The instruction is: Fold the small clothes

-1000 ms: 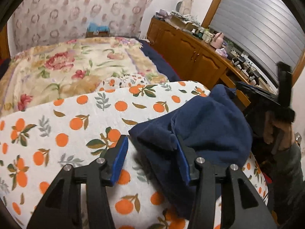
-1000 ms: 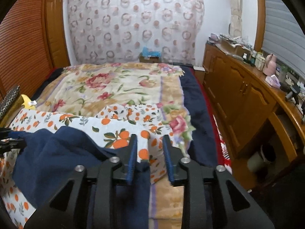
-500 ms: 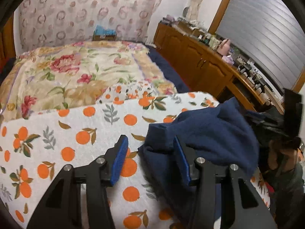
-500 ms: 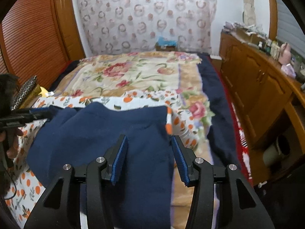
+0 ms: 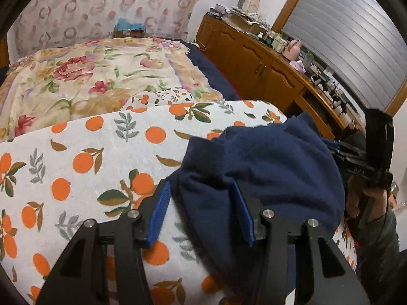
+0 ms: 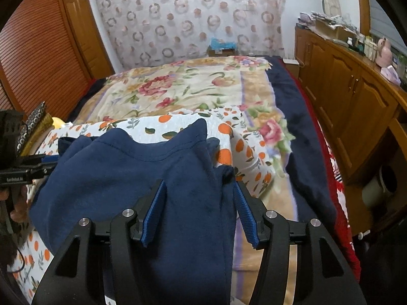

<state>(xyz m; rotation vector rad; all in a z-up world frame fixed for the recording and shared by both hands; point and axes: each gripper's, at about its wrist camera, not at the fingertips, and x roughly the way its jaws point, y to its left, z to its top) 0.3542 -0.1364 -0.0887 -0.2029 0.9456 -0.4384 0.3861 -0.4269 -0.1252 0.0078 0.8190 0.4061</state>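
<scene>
Fuzzy navy fleece garment lies rumpled on the orange-print cloth covering the bed. Left gripper has ribbed blue pads apart, fleece edge between. Right gripper jaws are opening, fleece between them. Small writing on the gripper bodies is unreadable.

The bed is covered by a floral blanket. An orange-print cloth is spread over its near part, and a navy garment is laid on that cloth.
</scene>
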